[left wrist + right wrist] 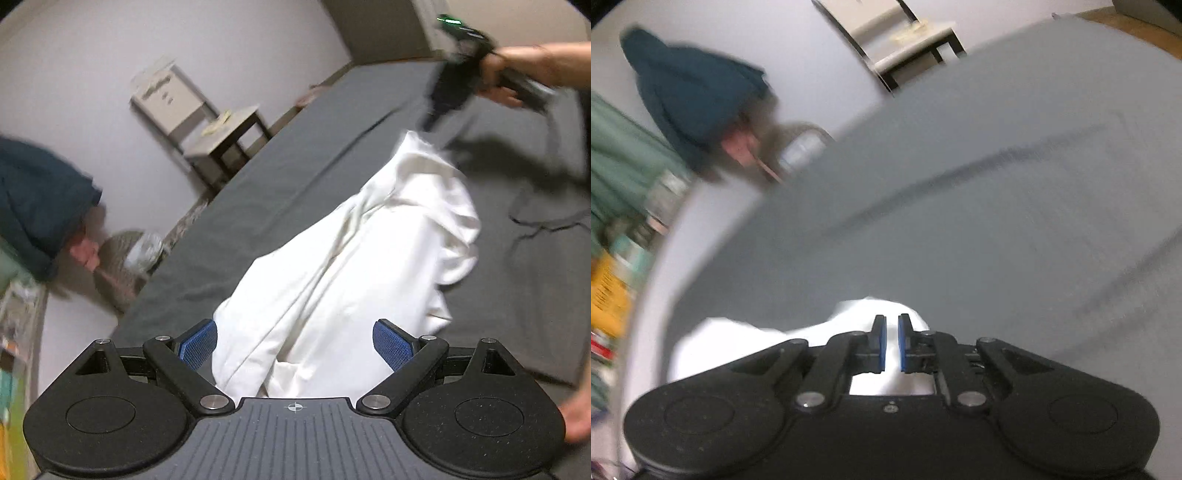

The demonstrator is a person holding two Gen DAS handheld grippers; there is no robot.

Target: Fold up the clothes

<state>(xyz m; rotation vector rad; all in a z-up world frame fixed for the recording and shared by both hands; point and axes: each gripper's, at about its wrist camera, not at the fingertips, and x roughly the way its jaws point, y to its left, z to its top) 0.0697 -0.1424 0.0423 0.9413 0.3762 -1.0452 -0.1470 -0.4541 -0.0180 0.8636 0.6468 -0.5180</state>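
Gripping white garment (351, 258) far end, right gripper (892, 341) nearly closed; left gripper (293, 345) wide, empty; thin pinch risks slipping.

Left wrist view: sitting on the left gripper (294, 341), looking down-forward, close over the white garment (351, 266) on the grey bed (258, 206).

Right wrist view: riding the right gripper (892, 341), tilted, blurred, facing across the same bed.

Shared by both: bed, garment, chair (207, 125) by the wall, blue garment (694, 96).
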